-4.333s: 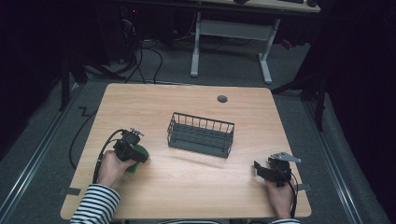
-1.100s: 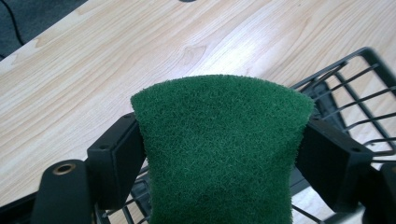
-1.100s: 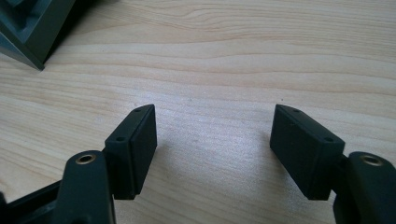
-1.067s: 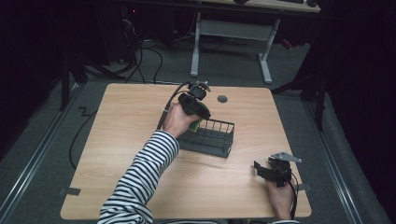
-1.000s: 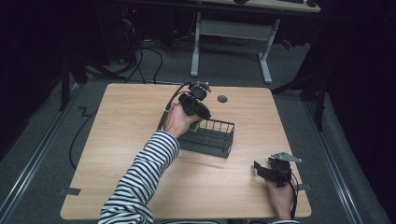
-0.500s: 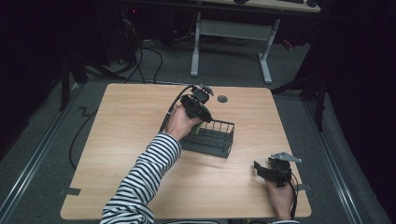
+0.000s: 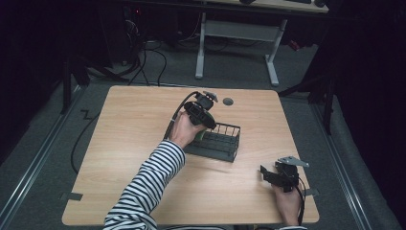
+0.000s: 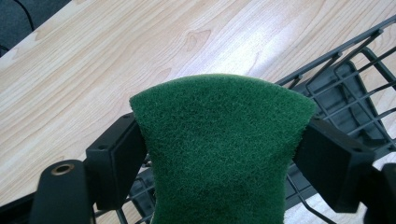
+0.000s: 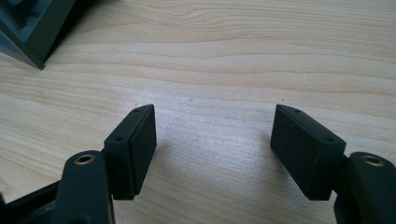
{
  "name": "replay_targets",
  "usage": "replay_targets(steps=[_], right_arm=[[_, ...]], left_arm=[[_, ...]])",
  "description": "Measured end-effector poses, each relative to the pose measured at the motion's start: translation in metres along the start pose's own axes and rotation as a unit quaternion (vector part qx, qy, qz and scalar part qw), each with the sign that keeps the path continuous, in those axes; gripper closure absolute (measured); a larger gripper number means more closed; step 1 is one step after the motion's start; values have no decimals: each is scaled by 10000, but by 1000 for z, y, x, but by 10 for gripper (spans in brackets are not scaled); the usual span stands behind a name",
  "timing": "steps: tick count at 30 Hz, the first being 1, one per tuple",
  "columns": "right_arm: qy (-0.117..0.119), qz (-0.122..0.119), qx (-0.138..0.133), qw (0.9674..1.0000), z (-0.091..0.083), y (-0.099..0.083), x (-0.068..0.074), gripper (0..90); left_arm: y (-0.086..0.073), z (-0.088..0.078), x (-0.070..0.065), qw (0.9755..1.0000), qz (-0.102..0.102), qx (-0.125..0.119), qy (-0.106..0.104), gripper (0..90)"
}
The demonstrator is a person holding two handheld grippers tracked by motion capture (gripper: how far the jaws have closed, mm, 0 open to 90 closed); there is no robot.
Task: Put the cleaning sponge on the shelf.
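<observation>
Over the far left corner of the dark wire basket (image 7: 215, 141), the left gripper (image 7: 201, 112) has its jaws clamped on a green fibrous scouring pad (image 8: 219, 144), squeezed so that the pad bulges between them. From the left gripper view the pad hangs above the basket's rim (image 8: 327, 60), partly over the light wooden table (image 7: 134, 129) outside it (how high above the wires is hard to judge). If let go here, it could catch the rim and tip onto the table, so it probably needs carrying further in. The right gripper (image 9: 212, 140) rests near the table's near right edge, jaws wide apart and holding nothing.
</observation>
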State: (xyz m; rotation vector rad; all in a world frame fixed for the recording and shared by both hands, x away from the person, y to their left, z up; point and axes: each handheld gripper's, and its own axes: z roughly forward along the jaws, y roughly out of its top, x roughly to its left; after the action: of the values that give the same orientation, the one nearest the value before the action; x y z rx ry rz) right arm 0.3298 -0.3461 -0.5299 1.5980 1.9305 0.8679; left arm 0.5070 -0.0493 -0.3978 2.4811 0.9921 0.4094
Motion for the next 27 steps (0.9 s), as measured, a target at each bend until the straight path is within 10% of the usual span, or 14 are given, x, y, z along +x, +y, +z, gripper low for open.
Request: replay_targets(steps=[27], right_arm=[[-23,-30,11,10000,0,0,1,309]], left_arm=[[-13,1,-8,9997,178,110,101,219]])
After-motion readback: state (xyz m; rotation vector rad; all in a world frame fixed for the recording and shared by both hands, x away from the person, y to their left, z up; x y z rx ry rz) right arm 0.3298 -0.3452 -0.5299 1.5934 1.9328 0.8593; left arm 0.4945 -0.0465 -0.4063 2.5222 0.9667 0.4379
